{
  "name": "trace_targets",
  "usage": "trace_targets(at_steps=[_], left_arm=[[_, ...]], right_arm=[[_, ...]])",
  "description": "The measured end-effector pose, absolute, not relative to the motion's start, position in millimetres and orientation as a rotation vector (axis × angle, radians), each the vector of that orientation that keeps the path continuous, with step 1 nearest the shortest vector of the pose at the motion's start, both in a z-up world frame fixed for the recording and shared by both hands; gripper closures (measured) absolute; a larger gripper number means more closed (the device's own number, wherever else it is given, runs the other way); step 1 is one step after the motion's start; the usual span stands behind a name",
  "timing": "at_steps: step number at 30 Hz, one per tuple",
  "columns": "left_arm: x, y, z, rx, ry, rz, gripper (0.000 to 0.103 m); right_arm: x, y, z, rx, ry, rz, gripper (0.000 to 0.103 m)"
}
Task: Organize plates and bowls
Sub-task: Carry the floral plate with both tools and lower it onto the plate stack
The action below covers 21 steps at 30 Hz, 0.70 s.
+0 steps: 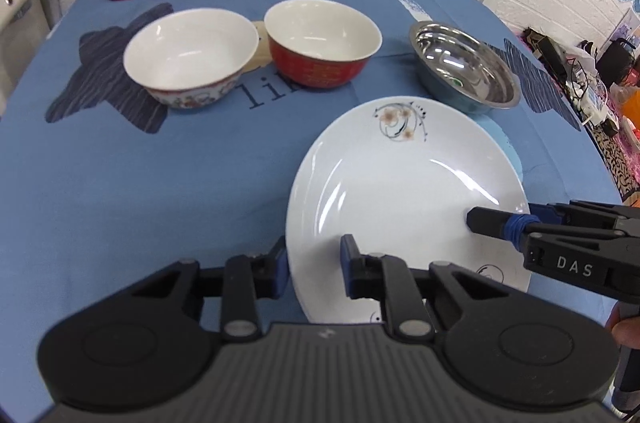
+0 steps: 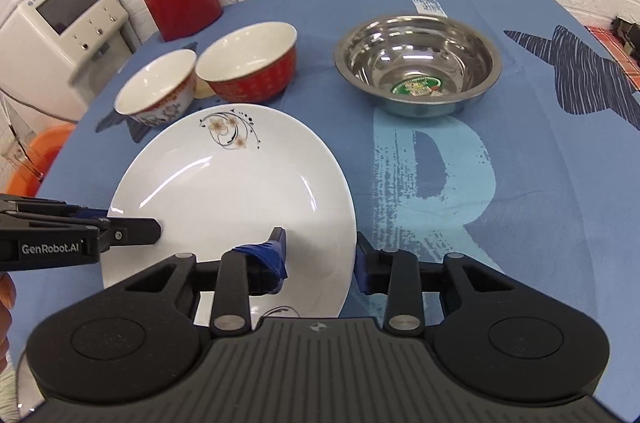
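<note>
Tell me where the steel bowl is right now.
The steel bowl sits empty on the blue tablecloth, right of the red bowl and beyond the white plate, nearer the right gripper's side.

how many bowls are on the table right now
3: a flowered bowl at the left, a red bowl right beside it, and a steel bowl apart on the right. None stacked, none looks hidden.

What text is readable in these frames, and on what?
"DAS": right gripper body.
"GenRobot.AI": left gripper body.
"R": tablecloth, large print.
"li", rest hidden by the red bowl: tablecloth.
Steel bowl sticker and white machine label: too small.
</note>
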<state>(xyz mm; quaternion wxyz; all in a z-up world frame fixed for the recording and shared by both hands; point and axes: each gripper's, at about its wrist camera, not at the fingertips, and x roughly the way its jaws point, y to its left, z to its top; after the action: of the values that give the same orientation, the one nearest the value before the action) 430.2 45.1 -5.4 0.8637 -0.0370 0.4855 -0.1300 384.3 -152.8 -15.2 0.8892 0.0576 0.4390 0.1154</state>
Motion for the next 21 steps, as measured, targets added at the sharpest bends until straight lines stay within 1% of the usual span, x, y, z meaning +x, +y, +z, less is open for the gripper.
trace_targets(at_steps=[6, 12, 16, 21], left_arm=[[394, 55, 32, -0.089, 0.982, -0.253, 0.087], [334, 75, 66, -0.097, 0.931, -0.237, 0.088], [283, 98, 64, -0.106, 0.917, -0.203, 0.087], [236, 130, 42, -0.130, 0.944, -0.154, 0.087]], right_arm=[[352, -149, 17, 0.195, 0.895, 0.243, 0.081], [301, -134, 44, 0.197, 0.871, 0.283, 0.079], [265, -113, 43, 0.194, 0.875, 0.316, 0.078], [230, -82, 19, 0.212, 0.910, 0.358, 0.077]])
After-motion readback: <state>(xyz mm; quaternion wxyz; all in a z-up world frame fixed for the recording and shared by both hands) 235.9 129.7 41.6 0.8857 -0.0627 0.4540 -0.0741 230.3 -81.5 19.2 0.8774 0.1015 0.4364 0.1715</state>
